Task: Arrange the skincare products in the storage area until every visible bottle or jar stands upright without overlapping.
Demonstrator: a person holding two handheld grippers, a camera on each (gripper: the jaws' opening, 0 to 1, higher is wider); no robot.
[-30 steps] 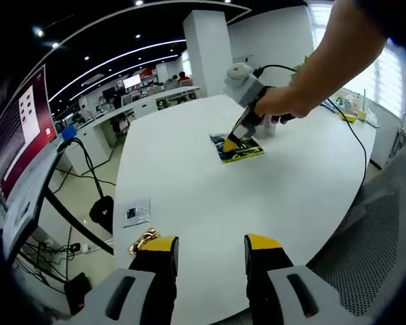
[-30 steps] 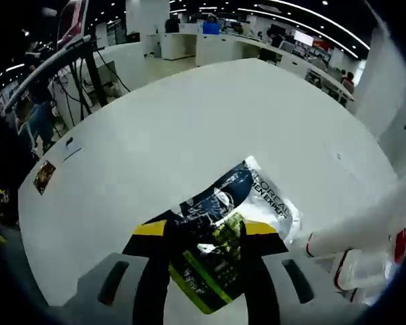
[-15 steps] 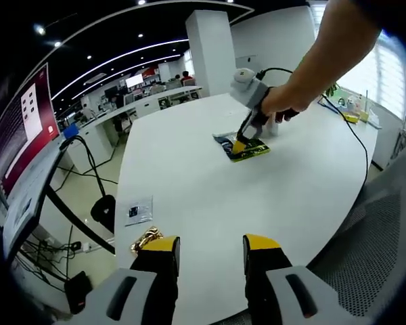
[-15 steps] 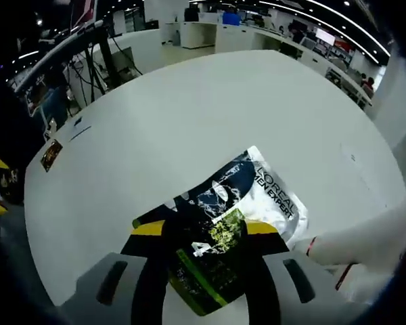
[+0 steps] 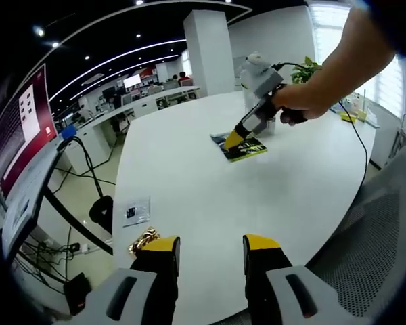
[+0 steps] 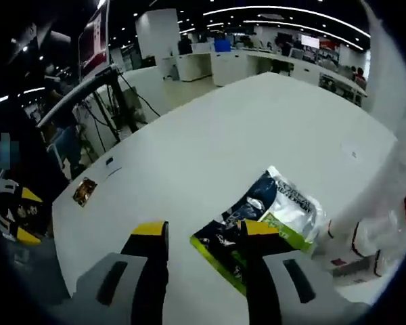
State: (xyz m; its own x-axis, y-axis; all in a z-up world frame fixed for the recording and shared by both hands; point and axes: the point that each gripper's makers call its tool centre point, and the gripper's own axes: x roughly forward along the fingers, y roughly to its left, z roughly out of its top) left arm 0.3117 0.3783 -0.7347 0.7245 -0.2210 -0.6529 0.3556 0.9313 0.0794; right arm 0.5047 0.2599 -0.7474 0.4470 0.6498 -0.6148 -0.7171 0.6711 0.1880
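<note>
Right gripper view showed the right hand-held gripper (image 6: 197,230) with its jaws apart and nothing between them, poised above the white bench (image 6: 210,135). The sachet (image 6: 264,220) lay flat on the bench under and just beyond the right-hand jaw, off the centre of the gap. Beyond the sachet, at the view's right edge, we noted white bottles (image 6: 386,223), blurred; we could not tell which stood upright.

In the left gripper view the left hand-held gripper (image 5: 208,245) was likewise apart and empty, held low near the bench edge, well away from the sachet (image 5: 239,146). A small flat packet (image 5: 137,211) and a gold-wrapped item (image 5: 145,240) lay just ahead of its left-hand jaw.

We judged the step to be a pick of the sachet. To do it well, we would recommend centring the gap over one edge, descending squarely, and closing on that edge only, keeping clear of the bottles beside it.
</note>
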